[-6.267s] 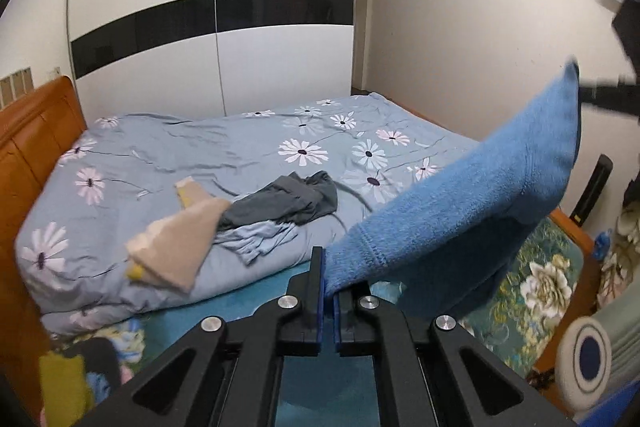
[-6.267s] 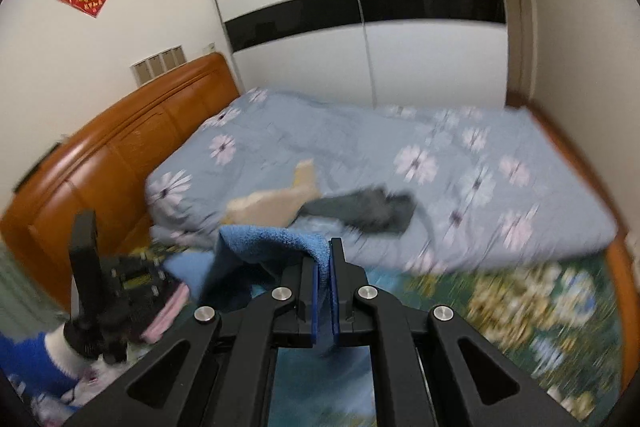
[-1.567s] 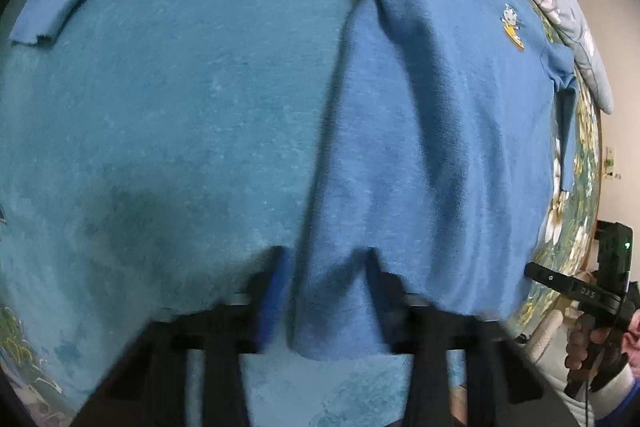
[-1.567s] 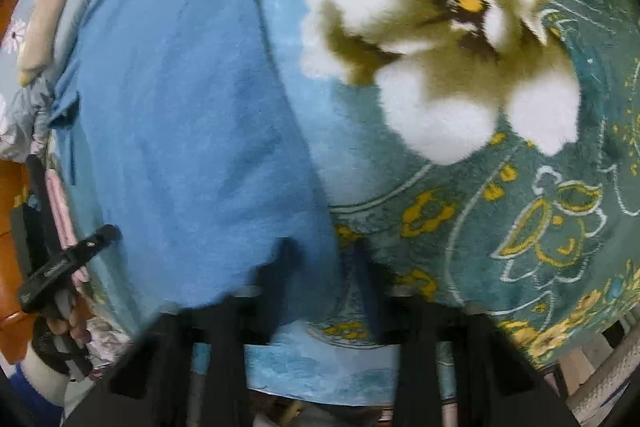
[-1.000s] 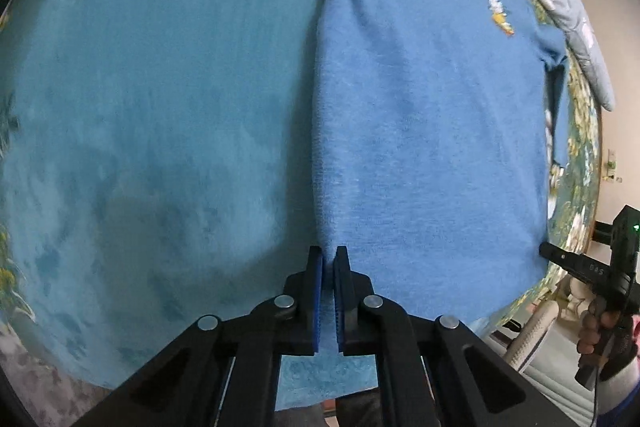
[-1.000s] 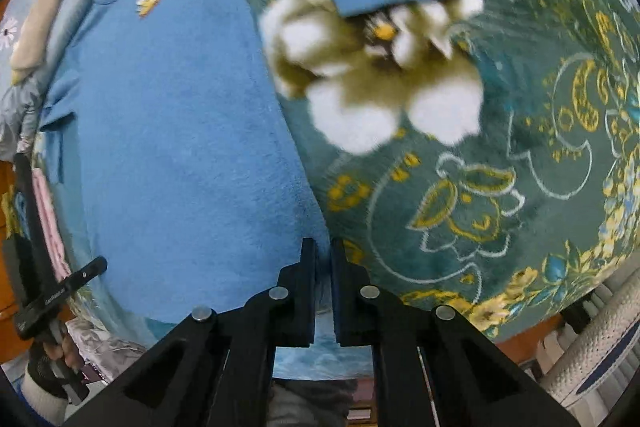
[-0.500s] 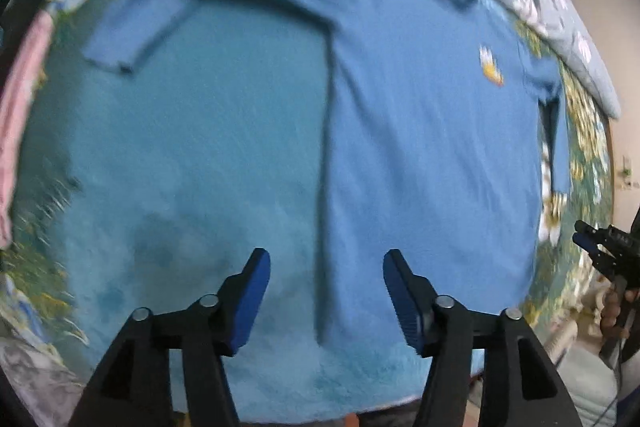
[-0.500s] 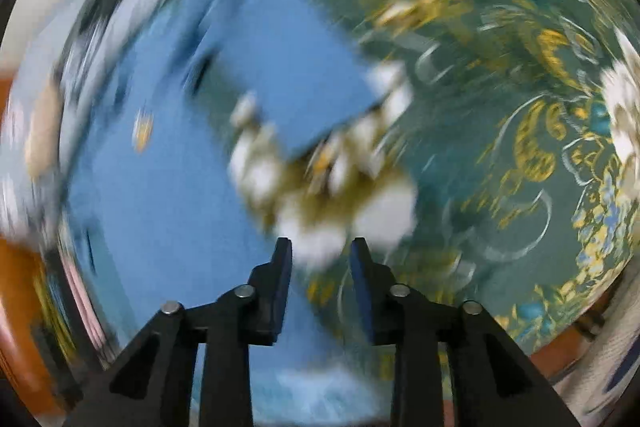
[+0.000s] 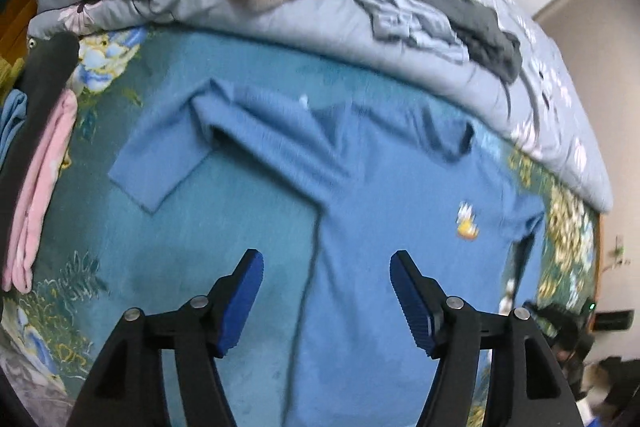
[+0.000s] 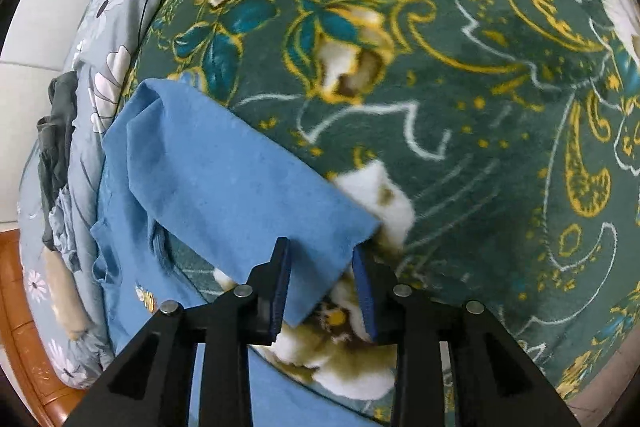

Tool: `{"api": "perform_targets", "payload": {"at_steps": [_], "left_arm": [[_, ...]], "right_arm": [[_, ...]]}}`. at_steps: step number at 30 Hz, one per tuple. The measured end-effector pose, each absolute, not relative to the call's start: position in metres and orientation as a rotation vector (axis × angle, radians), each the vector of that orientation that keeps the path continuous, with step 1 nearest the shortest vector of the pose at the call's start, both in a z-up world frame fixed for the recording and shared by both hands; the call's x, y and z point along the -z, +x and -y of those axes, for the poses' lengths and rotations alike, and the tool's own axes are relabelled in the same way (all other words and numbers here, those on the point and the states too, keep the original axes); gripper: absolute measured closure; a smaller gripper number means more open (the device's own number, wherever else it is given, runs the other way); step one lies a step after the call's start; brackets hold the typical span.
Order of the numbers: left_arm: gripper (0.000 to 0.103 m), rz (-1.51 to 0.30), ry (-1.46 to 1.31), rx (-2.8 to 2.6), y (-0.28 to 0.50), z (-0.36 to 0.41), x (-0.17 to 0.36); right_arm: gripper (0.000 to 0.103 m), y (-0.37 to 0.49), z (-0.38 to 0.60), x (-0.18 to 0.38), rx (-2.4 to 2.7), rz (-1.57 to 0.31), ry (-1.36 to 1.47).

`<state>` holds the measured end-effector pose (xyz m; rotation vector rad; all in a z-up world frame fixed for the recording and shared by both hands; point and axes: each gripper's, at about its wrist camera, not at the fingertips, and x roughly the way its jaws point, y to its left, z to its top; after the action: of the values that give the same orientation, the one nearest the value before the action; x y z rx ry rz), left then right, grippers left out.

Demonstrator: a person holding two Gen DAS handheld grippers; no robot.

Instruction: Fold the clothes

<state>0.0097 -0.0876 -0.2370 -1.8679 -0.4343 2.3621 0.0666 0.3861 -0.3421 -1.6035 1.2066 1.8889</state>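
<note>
Released: shirt (image 9: 400, 211) flat; sleeve (image 10: 240, 183) between right fingers (image 10: 280, 283).

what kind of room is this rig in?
Most likely a home bedroom. A bed with a flowered quilt has loose clothes heaped on it, a wooden bed frame shows at the edge, and a blue shirt lies spread on a floral blanket.

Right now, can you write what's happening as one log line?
step: shirt spread flat | blue shirt: on blanket | left tool: open above shirt | right tool: open around sleeve
</note>
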Motion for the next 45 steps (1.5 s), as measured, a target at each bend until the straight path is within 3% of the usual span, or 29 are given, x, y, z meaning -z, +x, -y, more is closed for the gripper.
{"api": "perform_targets", "payload": {"at_steps": [1,4,11,14,22,28,30,32,38,45], "left_arm": [[0.033,0.427,-1.864,-2.368,0.005,0.085,0.235],[0.033,0.396,-1.864,-2.374,-0.002,0.079,0.239],[0.033,0.349,-1.898,-2.389,-0.012,0.072,0.246],[0.033,0.383,-1.928,-2.400,-0.016,0.076,0.253],[0.033,0.654,-2.020,-2.484,-0.014,0.130,0.267],[0.033,0.986,-2.041,-2.538,-0.003,0.198,0.278],[0.033,1.100,-2.034,-2.542,0.000,0.219,0.283],[0.032,1.205,-2.022,-2.543,0.002,0.239,0.289],[0.031,1.219,-2.099,-2.551,-0.003,0.284,0.327],[0.034,1.297,-2.040,-2.517,-0.009,0.299,0.374]], "right_arm": [[0.100,0.063,-0.384,0.339,-1.896,-1.203,-1.602],[0.100,0.053,-0.390,0.322,-1.935,-1.148,-1.584],[0.100,0.020,-0.493,0.267,-2.017,-0.837,-1.489],[0.100,0.046,-0.575,0.250,-2.015,-0.744,-1.503],[0.100,-0.009,-0.614,0.293,-1.953,-0.555,-1.653],[0.100,-0.015,-0.597,0.296,-1.958,-0.501,-1.725],[0.092,-0.016,-0.589,0.290,-1.969,-0.480,-1.739],[0.061,-0.013,-0.581,0.278,-1.979,-0.444,-1.736],[0.058,0.009,-0.525,0.231,-2.097,-0.445,-1.698],[0.057,0.033,-0.412,0.220,-2.230,-0.401,-1.856]]}}
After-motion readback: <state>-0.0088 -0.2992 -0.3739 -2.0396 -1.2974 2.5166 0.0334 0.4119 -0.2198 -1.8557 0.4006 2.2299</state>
